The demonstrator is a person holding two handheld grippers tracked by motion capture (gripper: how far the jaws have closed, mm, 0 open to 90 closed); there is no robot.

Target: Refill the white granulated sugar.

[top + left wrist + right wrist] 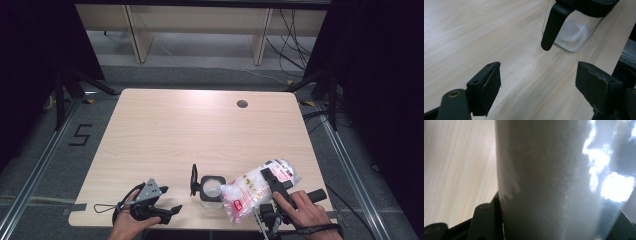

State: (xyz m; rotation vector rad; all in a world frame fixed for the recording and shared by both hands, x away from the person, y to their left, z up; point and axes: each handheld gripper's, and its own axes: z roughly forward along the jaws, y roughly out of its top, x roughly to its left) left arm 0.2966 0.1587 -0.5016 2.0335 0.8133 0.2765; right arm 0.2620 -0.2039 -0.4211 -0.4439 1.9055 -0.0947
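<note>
Closest in, the bag (554,182) of white powder sits between the jaws of the right gripper (272,187), which are closed partway on it and hold it; in the high view it lies tilted, its lower end tipped toward the open glass jar (210,189) just off that gripper's left side. That slant looks meant for pouring: the jar's black lid (193,180) stands flipped up on the far side from the bag, leaving the mouth free, and a little white powder already lies on the jar's bottom (574,33). The left gripper (160,205) rests farther left of the jar, its jaws spread wide with nothing between them, pointed at the jar, probably ready to steady it. Jar, bag and both grippers crowd the near edge of the table (200,125), so there is little margin toward the person. Ahead of both grippers the tabletop runs bare to a cable hole (242,104) near the far edge, giving ample room to lift or swing the bag.
</note>
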